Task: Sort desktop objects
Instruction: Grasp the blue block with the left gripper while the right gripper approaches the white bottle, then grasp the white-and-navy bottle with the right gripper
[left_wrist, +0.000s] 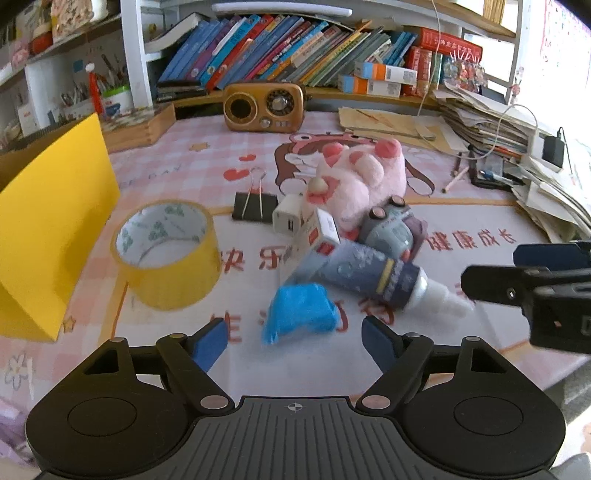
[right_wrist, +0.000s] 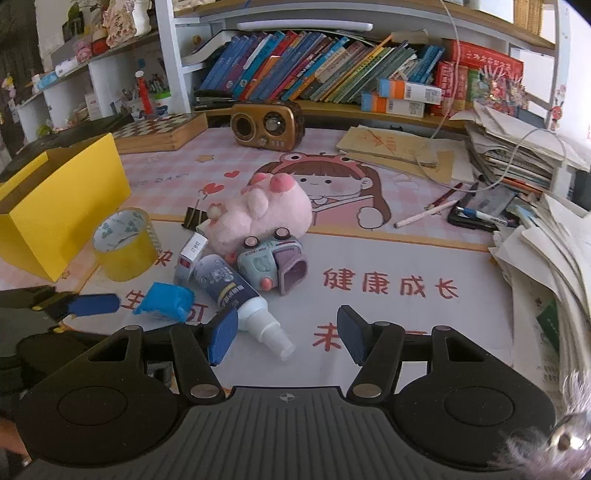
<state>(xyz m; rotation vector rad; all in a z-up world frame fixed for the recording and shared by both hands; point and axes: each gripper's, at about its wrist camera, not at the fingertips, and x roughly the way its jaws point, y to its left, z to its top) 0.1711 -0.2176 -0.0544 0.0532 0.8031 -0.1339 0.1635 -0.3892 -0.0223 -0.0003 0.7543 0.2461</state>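
Partly hidden: charger (left_wrist: 287, 220) behind box (left_wrist: 320, 233).

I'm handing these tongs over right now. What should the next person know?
Left tongs: open, empty, just before the blue object.
Right tongs: open, empty, the tube's white cap between the pads, not gripped.
Tape roll, plush pig, toy car, binder clip and small boxes lie loose on the mat.
Yellow box stands left.
Done: nothing visibly sorted. Left: everything.
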